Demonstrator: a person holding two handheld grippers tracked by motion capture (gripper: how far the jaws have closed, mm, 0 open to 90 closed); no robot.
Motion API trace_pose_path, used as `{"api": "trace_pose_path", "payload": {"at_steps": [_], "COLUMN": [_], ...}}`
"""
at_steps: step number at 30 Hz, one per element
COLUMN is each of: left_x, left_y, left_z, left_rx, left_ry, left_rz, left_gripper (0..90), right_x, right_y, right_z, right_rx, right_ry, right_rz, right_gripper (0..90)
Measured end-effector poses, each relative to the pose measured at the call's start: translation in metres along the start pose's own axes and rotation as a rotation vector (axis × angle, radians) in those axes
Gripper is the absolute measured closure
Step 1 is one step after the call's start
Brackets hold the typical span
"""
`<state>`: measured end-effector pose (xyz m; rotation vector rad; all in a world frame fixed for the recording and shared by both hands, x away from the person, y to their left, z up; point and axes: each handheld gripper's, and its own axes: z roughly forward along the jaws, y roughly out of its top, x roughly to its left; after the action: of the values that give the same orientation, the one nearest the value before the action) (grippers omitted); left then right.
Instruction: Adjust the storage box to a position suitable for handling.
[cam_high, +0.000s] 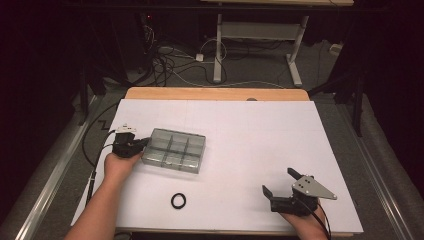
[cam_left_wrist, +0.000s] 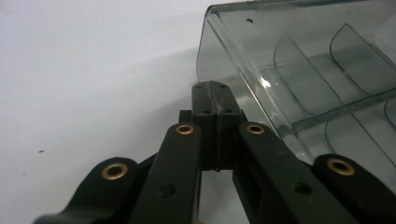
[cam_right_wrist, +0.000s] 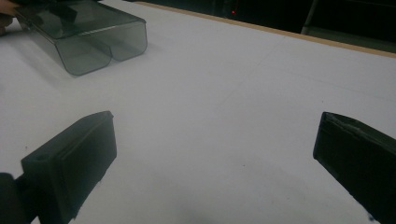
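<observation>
High view first: a wooden table under a wide white paper sheet takes up the middle, and on the sheet's left half sits the smoky clear plastic organiser box with divided compartments, lying flat and skewed a little to the table edge. At its left short end is the left gripper, held in the person's left hand; in the left gripper view its jaws are pressed flat together, nothing between them, the closed tip right up against the box's near corner wall, though whether it actually touches I cannot tell. Over at the near right, well apart from the box, the right gripper rests low over the sheet with its jaws spread wide and empty; the right gripper view shows bare paper between the two black pads and the box far off at top left. Smallest thing out there: a black rubber ring, lying flat near the front edge, between the two hands and clear of both.
</observation>
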<state>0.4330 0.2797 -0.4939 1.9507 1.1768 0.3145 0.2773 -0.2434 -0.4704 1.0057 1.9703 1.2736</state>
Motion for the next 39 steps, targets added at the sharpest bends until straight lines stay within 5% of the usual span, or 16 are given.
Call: {"api": "trace_pose_path", "payload": {"at_steps": [11,24,39], "left_x": [-0.033,-0.074,-0.140], "left_y": [0.005,0.002,-0.010], "left_z": [0.014,0.022,0.019], "left_rx": [0.052,0.076,0.101], "left_ry": [-0.040,-0.113,-0.210], "left_rz": [0.096,0.152,0.290], "left_gripper": [88.2,88.2,88.2], "right_x": [0.000,-0.001,-0.002], "right_y": [0.000,0.000,0.000], "right_z": [0.000,0.000,0.000], "right_rx": [-0.001,-0.003,-0.004], "right_ry": [0.000,0.004,0.003], "right_rz": [0.001,0.003,0.010], "right_gripper": [0.0,0.0,0.0]}}
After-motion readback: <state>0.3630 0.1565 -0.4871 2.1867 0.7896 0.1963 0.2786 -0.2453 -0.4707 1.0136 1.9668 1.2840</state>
